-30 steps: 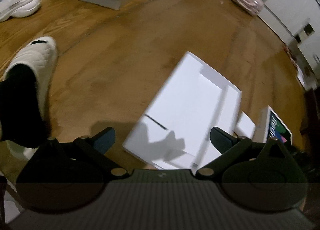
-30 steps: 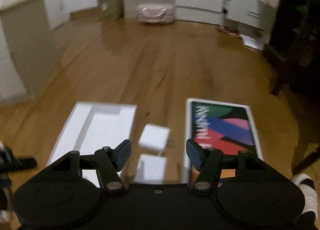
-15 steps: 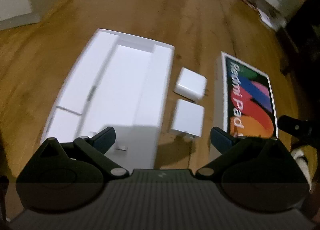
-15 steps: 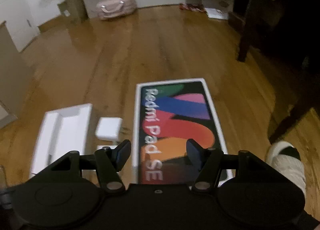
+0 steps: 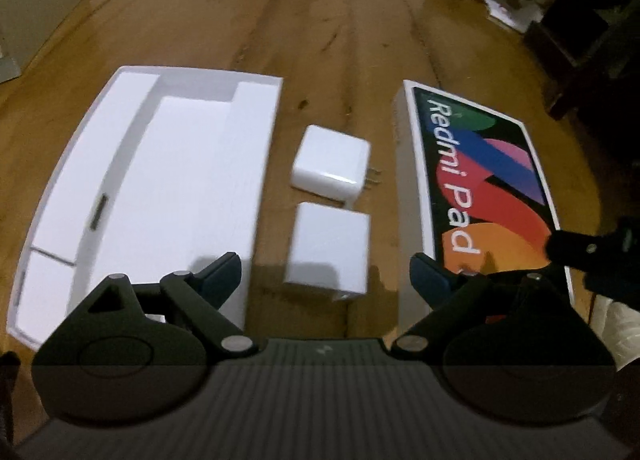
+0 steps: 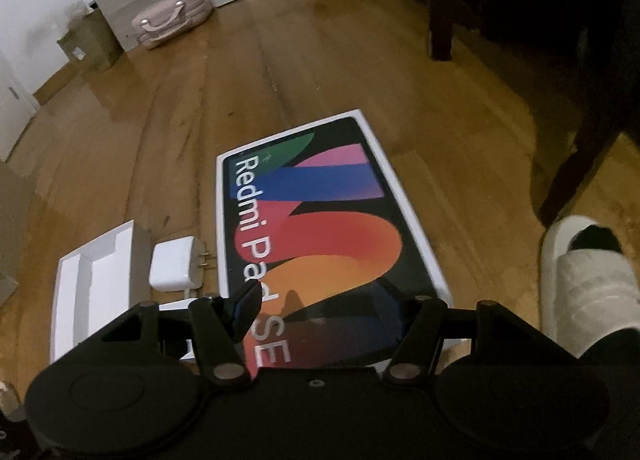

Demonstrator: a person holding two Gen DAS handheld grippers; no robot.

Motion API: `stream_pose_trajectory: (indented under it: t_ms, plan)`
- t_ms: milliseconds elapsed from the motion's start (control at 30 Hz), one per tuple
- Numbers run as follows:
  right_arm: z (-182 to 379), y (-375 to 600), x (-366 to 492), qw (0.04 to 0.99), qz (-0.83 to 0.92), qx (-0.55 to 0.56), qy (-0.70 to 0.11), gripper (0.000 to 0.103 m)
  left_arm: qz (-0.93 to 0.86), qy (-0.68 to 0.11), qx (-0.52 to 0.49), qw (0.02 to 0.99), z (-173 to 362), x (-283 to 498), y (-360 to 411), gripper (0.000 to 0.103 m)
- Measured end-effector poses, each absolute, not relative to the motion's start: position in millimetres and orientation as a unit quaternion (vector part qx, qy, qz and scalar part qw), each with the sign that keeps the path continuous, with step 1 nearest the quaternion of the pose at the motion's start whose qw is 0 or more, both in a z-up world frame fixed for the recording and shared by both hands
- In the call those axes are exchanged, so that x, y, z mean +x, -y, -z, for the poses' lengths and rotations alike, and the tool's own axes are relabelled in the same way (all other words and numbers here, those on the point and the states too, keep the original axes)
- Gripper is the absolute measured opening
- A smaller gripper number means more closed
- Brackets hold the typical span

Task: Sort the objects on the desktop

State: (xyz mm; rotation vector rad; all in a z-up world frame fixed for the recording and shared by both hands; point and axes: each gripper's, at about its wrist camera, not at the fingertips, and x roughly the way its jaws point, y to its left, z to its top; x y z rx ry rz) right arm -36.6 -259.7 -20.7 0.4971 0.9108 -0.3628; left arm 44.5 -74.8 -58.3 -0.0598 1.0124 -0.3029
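White charger blocks (image 5: 330,211) lie on the floor between the left claw's (image 5: 326,276) wide, closing jaws.

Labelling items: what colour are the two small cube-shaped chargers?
White chargers; left wrist view shows them best.

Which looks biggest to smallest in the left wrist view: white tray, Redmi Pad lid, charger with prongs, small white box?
1. white tray
2. Redmi Pad lid
3-4. charger with prongs and small white box: look alike; the box lies nearer the camera, so no ranking.
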Motion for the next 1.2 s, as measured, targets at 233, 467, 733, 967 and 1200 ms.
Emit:
stream_pose_trajectory:
  t_ms: [233,467,733,967,1200]
  plan:
    - [22,256,-43,0.857,0.162,0.234,-0.429,0.067,0.125,-0.482,0.058,0.865,73,48,98,0.092]
    - [17,266,-45,0.859,0.158,0.257,-0.414,0.067,0.120,-0.506,0.067,0.852,67,60,102,0.080]
    - [26,278,-49,0.839,0.168,0.303,-0.419,0.067,0.120,-0.505,0.052,0.853,57,53,93,0.069]
    - [25,277,-49,0.839,0.165,0.310,-0.416,0.067,0.157,-0.498,-0.006,0.853,44,45,90,0.064]
    - [27,281,-53,0.834,0.181,0.316,-0.414,0.067,0.154,-0.512,0.008,0.845,74,56,89,0.063]
